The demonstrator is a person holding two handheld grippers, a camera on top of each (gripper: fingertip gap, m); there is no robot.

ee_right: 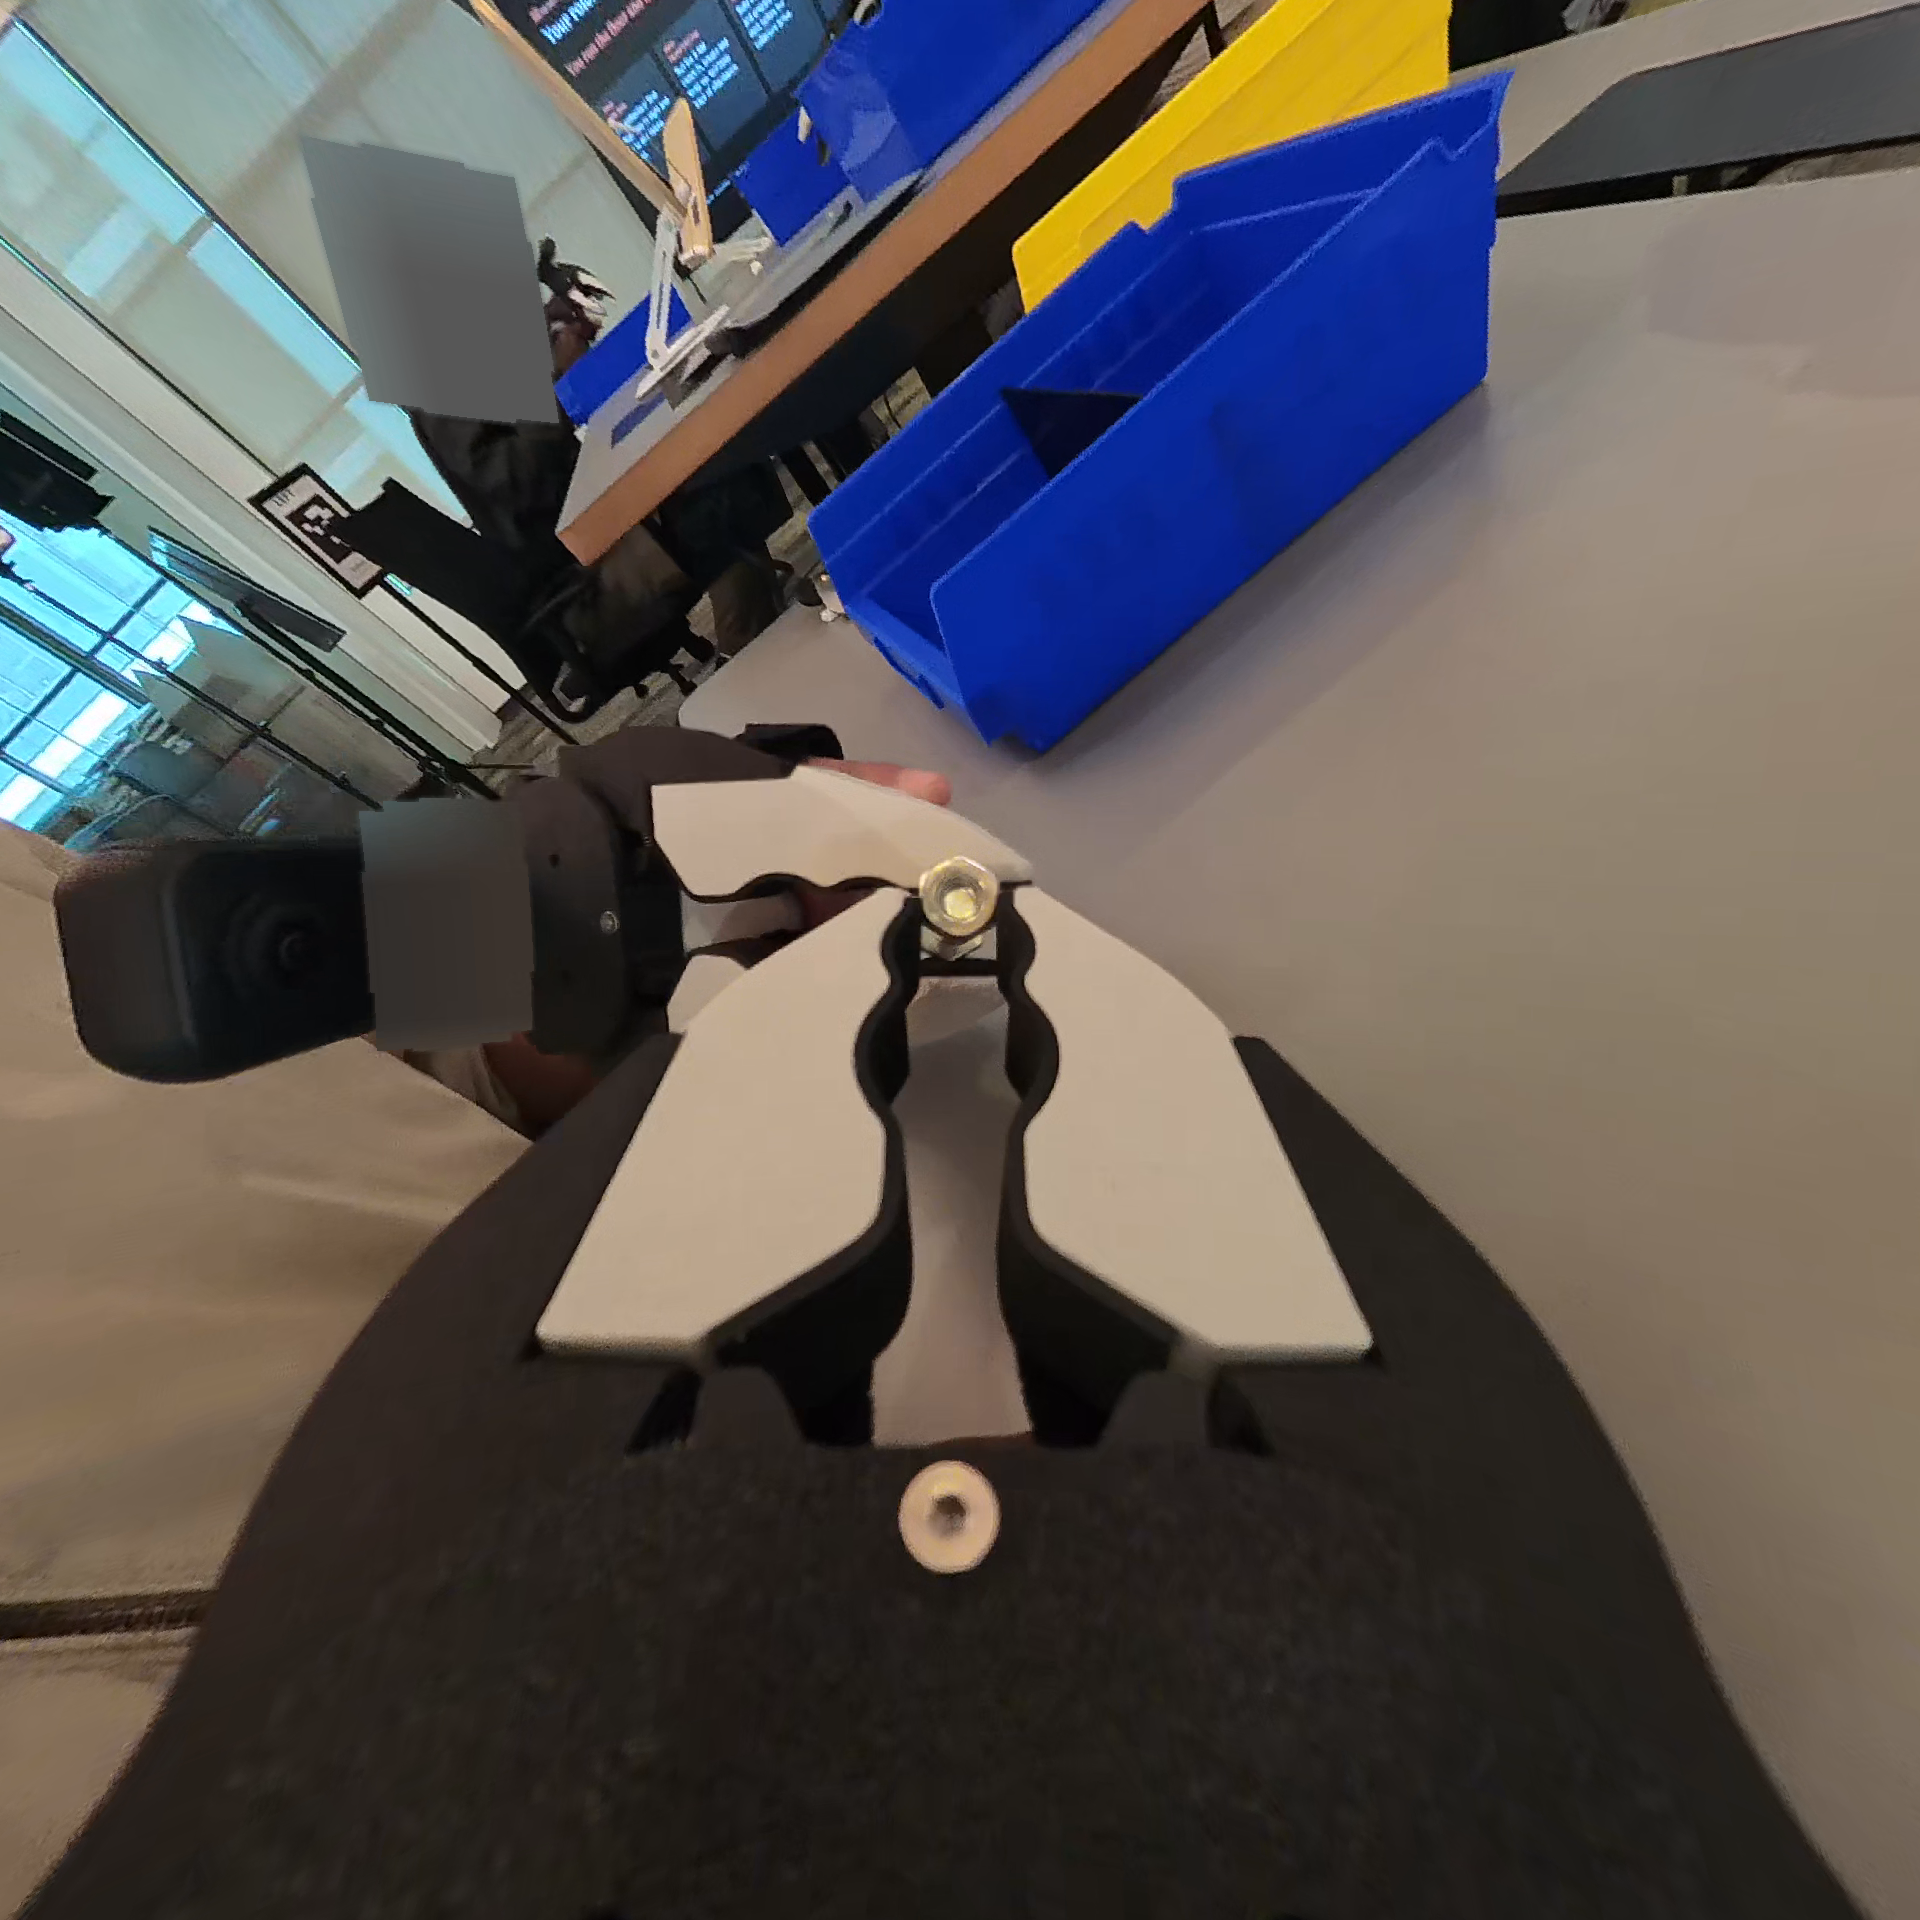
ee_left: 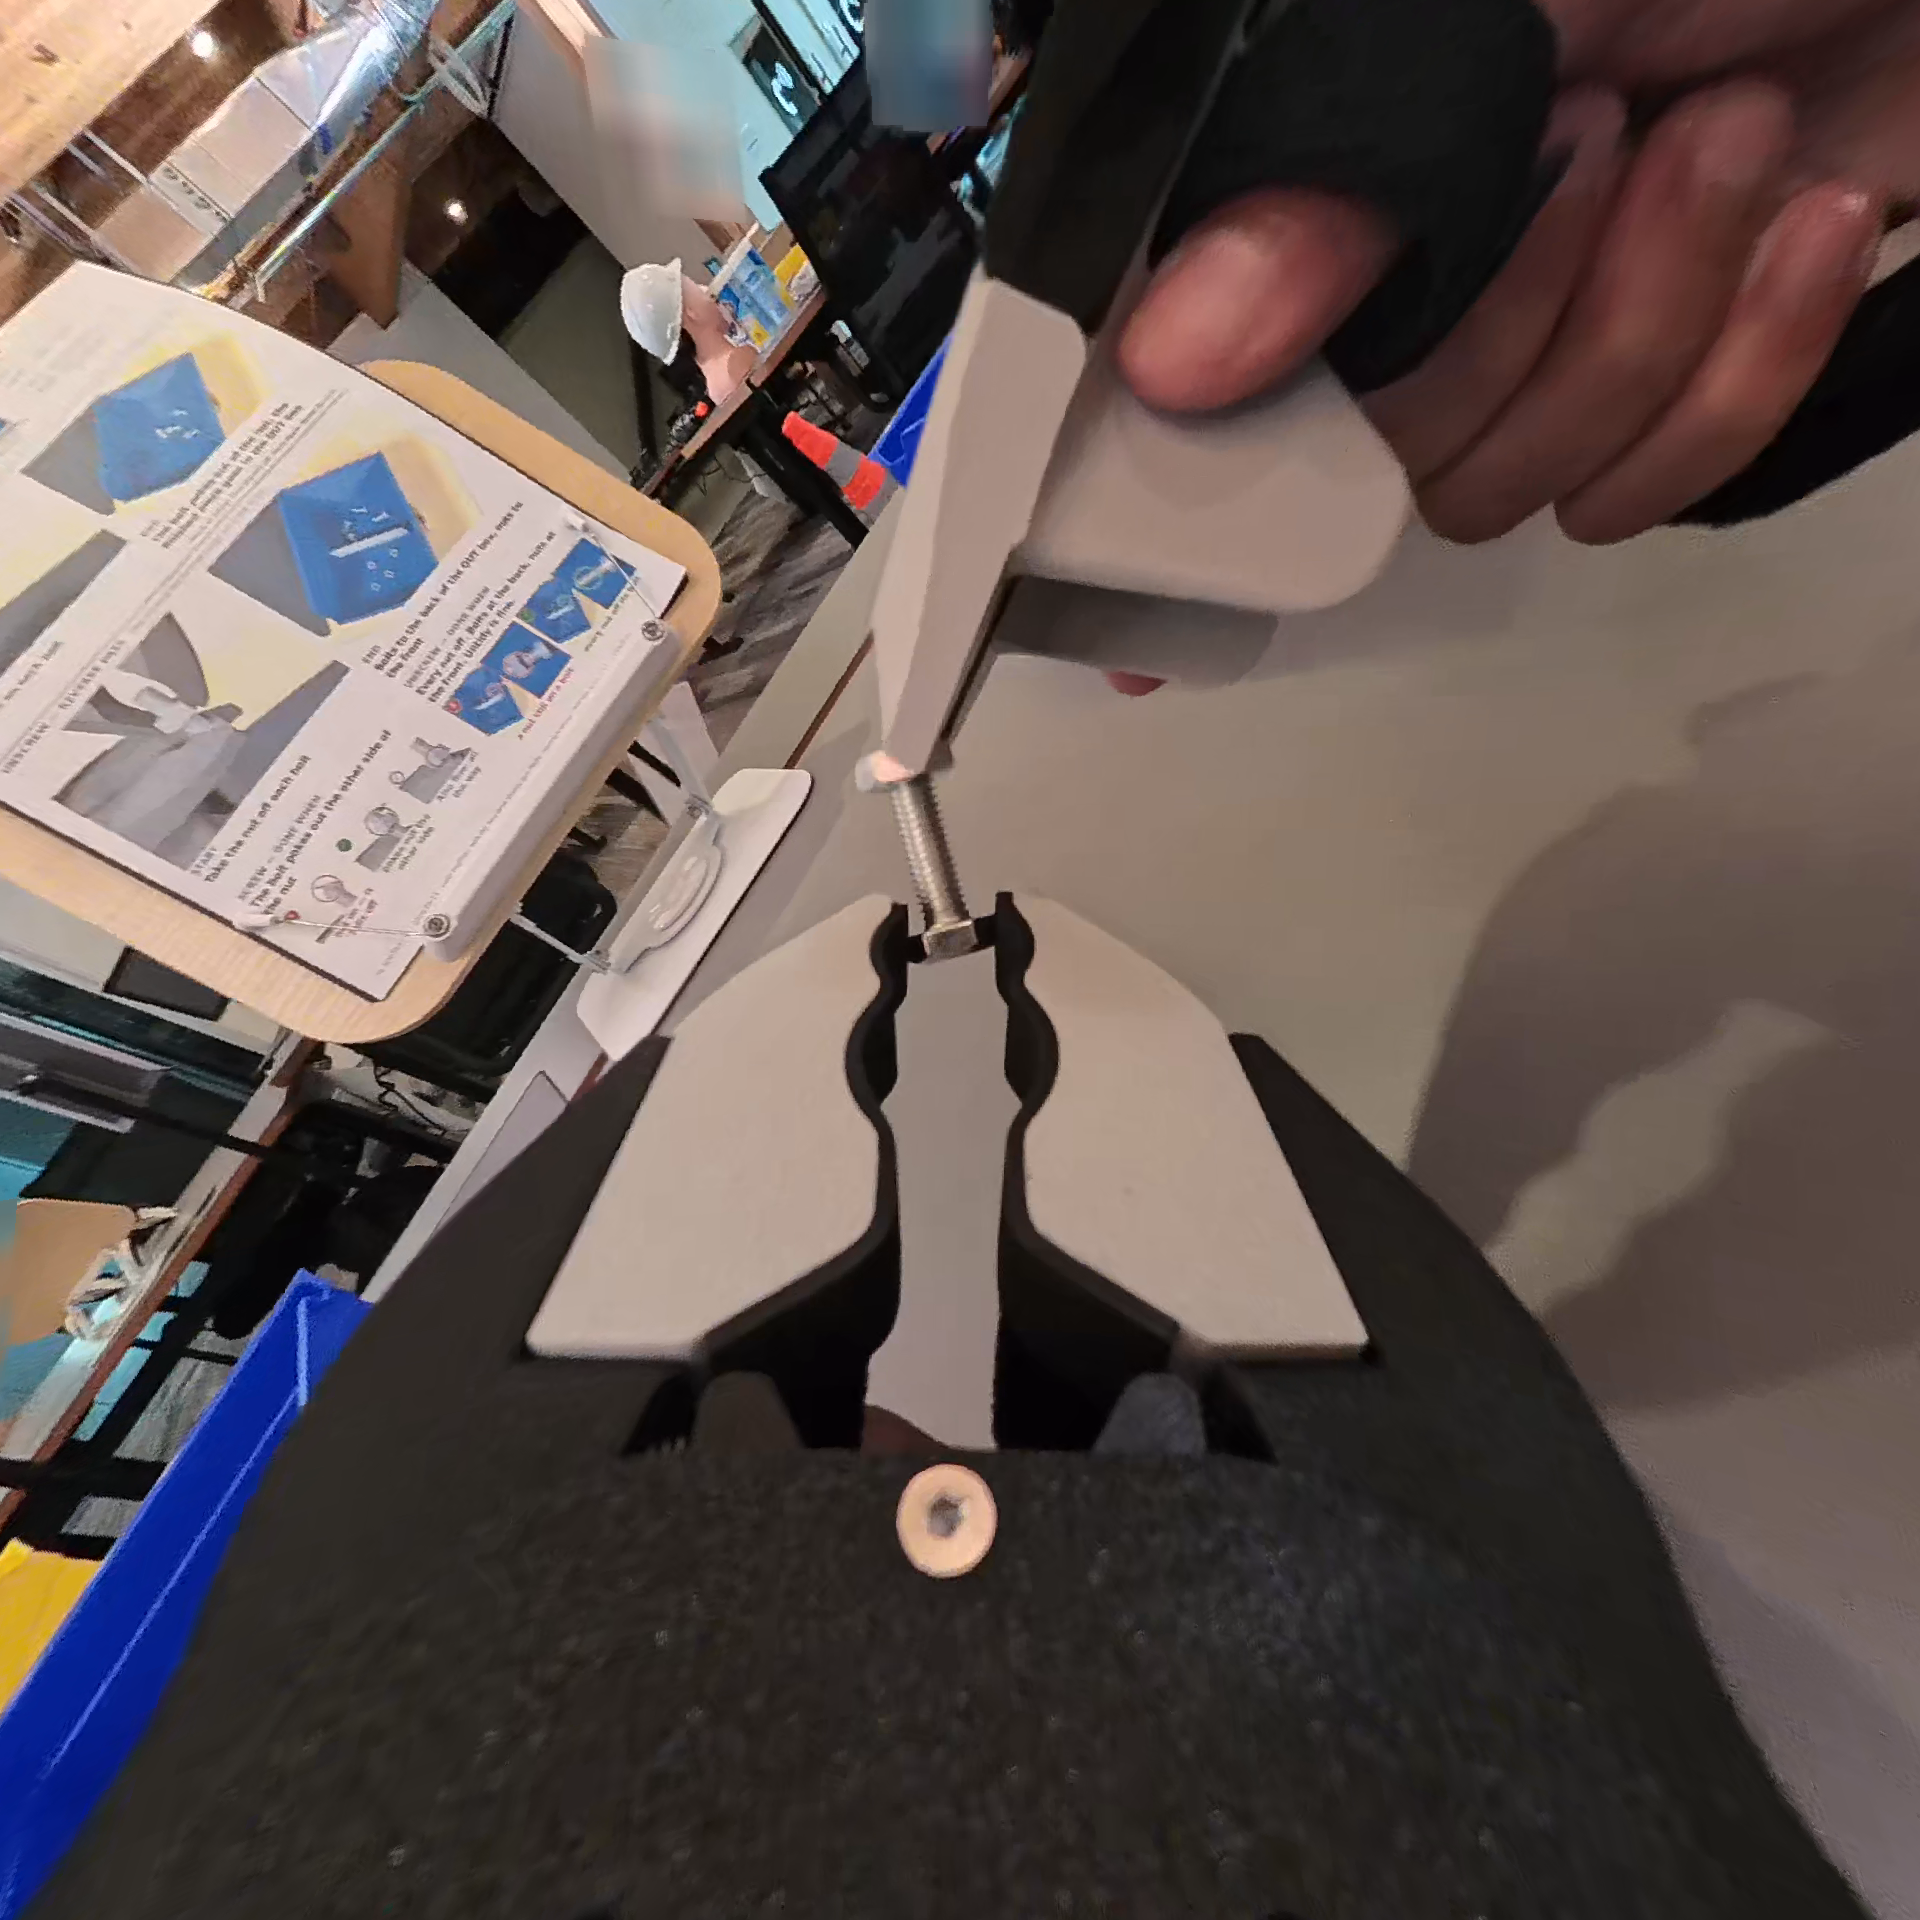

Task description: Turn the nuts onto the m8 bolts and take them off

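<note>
We've got the bolt (ee_left: 932, 871) pinched by its head in the left gripper (ee_left: 948, 932), above the desk (ee_left: 1558, 831), while the right gripper (ee_right: 954, 914) jaws clamp the nut (ee_right: 957, 891) at the thread's tip. It looks barely engaged, so either the threading-on or the final release is what's left; we can't tell which.

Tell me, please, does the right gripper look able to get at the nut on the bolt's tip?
Probably yes: the right gripper is already shut on the nut, while the left gripper holds the bolt by its head.
</note>
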